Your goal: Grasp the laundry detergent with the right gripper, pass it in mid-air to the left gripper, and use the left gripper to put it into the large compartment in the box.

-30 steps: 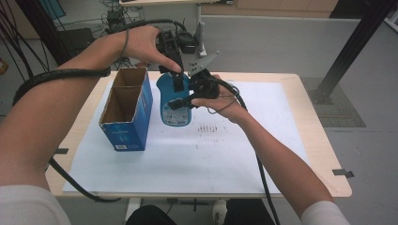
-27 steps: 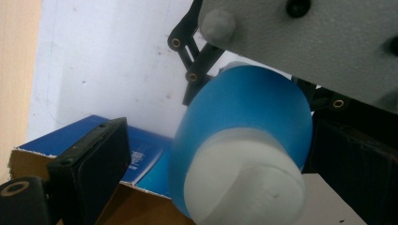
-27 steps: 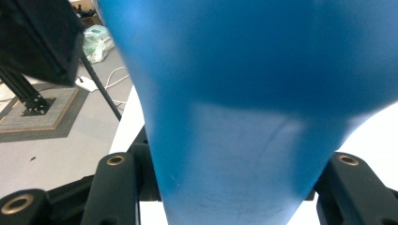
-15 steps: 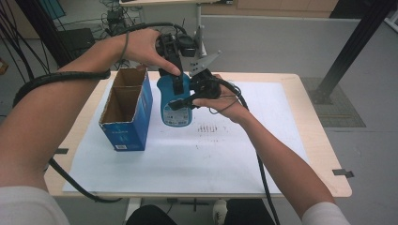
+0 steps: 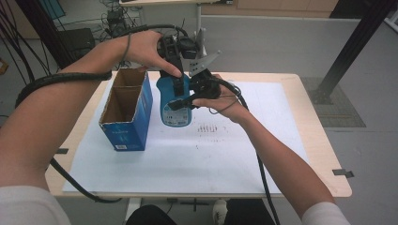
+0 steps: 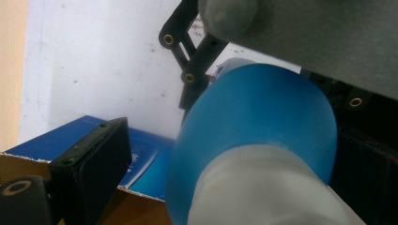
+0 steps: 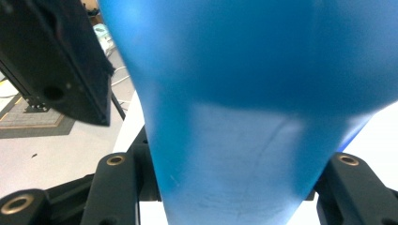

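Now the blue bottle (image 5: 174, 101) hangs upright above the table (image 5: 291, 89), just right of the open box (image 5: 126, 110); right tool (image 5: 196, 90) clenches its body, left tool (image 5: 176, 70) stands released around its top.

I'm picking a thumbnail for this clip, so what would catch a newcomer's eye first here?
The bright blue bottle stands out first, held above the middle of the white sheet, with the right gripper shut on it from the side. Next comes the left gripper at the bottle's top end, one pad standing clear of it in its own view. Left of them, an open blue cardboard box stands on the sheet.
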`<act>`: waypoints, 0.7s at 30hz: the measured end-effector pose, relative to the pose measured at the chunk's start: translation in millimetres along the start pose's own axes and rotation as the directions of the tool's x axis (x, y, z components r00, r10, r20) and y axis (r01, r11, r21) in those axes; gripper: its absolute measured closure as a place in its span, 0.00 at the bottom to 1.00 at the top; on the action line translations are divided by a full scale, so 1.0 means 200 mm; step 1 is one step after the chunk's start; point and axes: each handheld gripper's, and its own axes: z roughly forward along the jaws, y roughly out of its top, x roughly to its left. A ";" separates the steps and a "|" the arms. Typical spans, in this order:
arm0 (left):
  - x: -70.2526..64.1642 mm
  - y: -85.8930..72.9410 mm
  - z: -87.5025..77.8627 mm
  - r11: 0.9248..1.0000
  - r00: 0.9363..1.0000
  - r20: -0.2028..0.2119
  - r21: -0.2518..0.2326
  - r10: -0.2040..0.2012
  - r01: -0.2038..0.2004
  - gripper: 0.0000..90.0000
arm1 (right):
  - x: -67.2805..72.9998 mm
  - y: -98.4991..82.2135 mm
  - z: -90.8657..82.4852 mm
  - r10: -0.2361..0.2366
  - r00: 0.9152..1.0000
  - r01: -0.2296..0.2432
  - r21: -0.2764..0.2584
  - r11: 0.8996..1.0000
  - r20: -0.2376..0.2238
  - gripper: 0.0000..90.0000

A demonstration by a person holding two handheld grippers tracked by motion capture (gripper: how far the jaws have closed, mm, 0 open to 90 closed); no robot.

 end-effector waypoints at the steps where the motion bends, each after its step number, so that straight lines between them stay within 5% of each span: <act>1: 0.00 0.00 0.00 1.000 1.000 -0.001 -0.002 0.002 -0.002 0.07 | 0.00 0.00 0.00 0.001 1.000 -0.001 -0.003 1.000 0.000 0.49; 21: -0.01 0.00 -0.01 1.000 1.000 -0.005 -0.001 0.004 -0.004 0.07 | 0.00 0.00 -0.01 0.004 1.000 -0.004 0.001 1.000 0.001 0.49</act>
